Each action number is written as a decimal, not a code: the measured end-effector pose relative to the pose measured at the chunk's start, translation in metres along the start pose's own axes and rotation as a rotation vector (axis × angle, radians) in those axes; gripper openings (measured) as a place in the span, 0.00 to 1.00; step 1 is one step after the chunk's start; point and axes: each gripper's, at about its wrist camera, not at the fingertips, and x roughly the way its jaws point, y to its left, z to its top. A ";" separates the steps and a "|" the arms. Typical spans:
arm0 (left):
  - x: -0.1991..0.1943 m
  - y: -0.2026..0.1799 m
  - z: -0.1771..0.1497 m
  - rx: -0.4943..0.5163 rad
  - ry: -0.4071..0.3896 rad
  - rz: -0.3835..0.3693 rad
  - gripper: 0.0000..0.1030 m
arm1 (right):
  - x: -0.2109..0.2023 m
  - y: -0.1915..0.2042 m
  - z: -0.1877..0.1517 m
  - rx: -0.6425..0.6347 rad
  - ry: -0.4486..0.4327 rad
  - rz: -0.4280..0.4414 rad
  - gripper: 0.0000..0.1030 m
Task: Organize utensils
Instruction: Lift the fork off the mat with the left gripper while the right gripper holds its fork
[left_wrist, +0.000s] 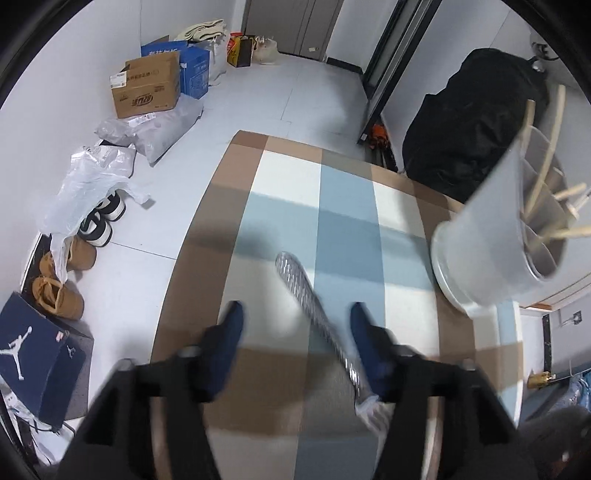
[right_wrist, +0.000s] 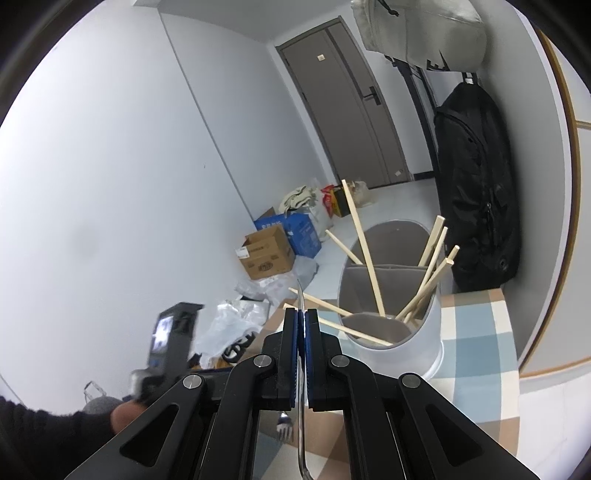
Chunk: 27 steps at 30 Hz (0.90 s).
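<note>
My left gripper (left_wrist: 295, 317) is open above the checked tablecloth (left_wrist: 332, 206). A silver utensil with a patterned handle (left_wrist: 310, 295) lies slanted between its blue pads, close to the right one, which hides the utensil's lower end. A grey-white utensil holder (left_wrist: 480, 240) with wooden chopsticks (left_wrist: 546, 177) stands at the right. In the right wrist view my right gripper (right_wrist: 304, 314) is shut on a thin metal utensil (right_wrist: 301, 435) seen edge-on, in front of the holder (right_wrist: 424, 332). Below it, a fork head (right_wrist: 284, 426) rests on the table.
The table's left edge drops to a floor with cardboard boxes (left_wrist: 147, 88), plastic bags (left_wrist: 92, 177), shoes (left_wrist: 99, 221) and a dark shoebox (left_wrist: 37, 354). A black bag (left_wrist: 465, 129) hangs past the table's far right. A hand in a black sleeve (right_wrist: 55, 424) holds the left gripper.
</note>
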 end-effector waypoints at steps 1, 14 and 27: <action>0.003 -0.001 0.002 0.003 -0.004 0.010 0.55 | 0.001 -0.002 0.000 0.006 0.000 0.002 0.03; 0.024 -0.015 -0.008 0.088 0.065 0.133 0.13 | -0.003 -0.018 0.005 0.078 -0.014 0.047 0.03; 0.000 -0.019 -0.008 0.094 -0.011 0.023 0.00 | -0.007 -0.018 0.006 0.077 -0.028 0.043 0.03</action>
